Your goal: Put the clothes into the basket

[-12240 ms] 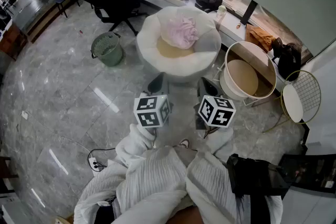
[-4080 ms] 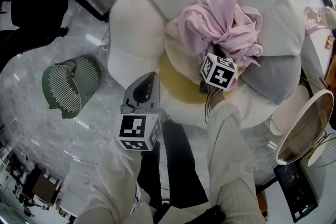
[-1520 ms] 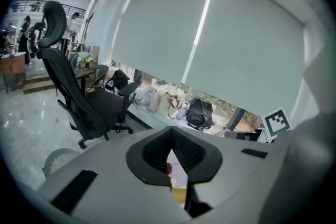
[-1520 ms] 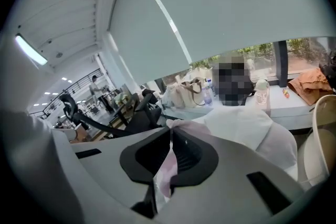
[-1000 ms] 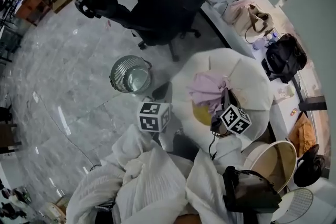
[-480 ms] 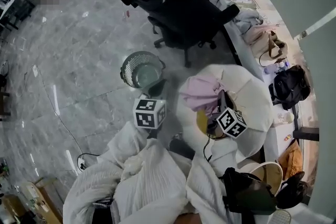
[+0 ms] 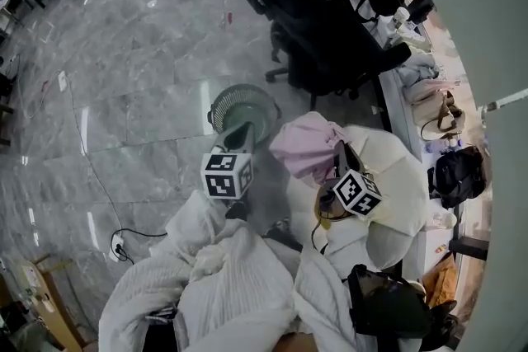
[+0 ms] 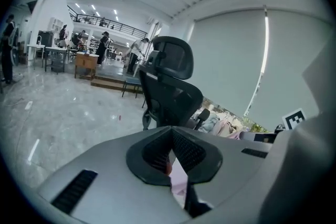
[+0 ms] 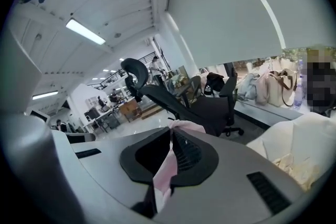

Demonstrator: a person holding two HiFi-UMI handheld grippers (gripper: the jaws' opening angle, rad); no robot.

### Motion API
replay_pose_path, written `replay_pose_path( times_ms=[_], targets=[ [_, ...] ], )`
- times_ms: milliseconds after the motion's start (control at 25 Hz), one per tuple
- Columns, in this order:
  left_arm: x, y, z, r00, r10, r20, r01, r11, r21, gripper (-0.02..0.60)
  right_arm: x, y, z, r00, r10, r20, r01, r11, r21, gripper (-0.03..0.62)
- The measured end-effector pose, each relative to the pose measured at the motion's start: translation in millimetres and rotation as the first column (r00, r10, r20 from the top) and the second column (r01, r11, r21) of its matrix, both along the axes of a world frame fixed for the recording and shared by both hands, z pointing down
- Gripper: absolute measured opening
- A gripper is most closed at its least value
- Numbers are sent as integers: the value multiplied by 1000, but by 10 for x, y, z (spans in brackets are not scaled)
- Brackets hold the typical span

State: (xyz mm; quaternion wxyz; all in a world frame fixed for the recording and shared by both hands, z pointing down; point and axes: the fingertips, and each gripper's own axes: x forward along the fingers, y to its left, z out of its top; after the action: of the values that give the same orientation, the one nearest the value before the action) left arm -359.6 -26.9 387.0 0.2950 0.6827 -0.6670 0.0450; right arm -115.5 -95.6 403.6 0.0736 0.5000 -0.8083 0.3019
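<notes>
In the head view the pink clothes (image 7: 304, 146) hang bunched from my right gripper (image 7: 338, 154), over the left rim of the white round seat (image 7: 398, 171). In the right gripper view the jaws of the right gripper (image 9: 170, 131) are shut on the pink clothes (image 9: 185, 126), which poke out above the tips. The green slatted basket (image 7: 237, 105) stands on the floor just left of the clothes. My left gripper (image 7: 241, 134) points at the basket's near rim. In the left gripper view the left gripper (image 8: 170, 131) has its jaws together and no cloth clearly in them.
A black office chair (image 7: 330, 37) stands just beyond the basket and the seat; it also fills the left gripper view (image 8: 170, 86). Bags (image 7: 445, 107) lie on a bench at the right. A power strip and cable (image 7: 115, 243) lie on the grey marble floor at the left.
Both grippers have swung left together. The pink clothes have come off the middle of the white seat to its left edge, close to the basket. Both pairs of jaws look unchanged.
</notes>
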Motion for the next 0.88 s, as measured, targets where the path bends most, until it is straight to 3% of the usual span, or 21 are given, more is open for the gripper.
replay_pose_path(
  times_ms=[200,600,760,880],
  targets=[
    [-602,-65,63,998,-53,-20,54,999,0,6,-645,-145,-15,999,-52,-1,52,999,-4,32],
    [-1563,-215,196,996,-88,21,88,996,-1,6,-1774,-394,143,991,-129,37,131,991,-39,32],
    [-1844,-113,375,985,-168,-25,167,985,-44,6,-2106,-442,248,983,-183,34,185,981,-61,32],
    [-2006,-104,530,984,-177,-11,176,981,-76,6,-2359,-489,351,977,-212,28,213,975,-68,32]
  ],
)
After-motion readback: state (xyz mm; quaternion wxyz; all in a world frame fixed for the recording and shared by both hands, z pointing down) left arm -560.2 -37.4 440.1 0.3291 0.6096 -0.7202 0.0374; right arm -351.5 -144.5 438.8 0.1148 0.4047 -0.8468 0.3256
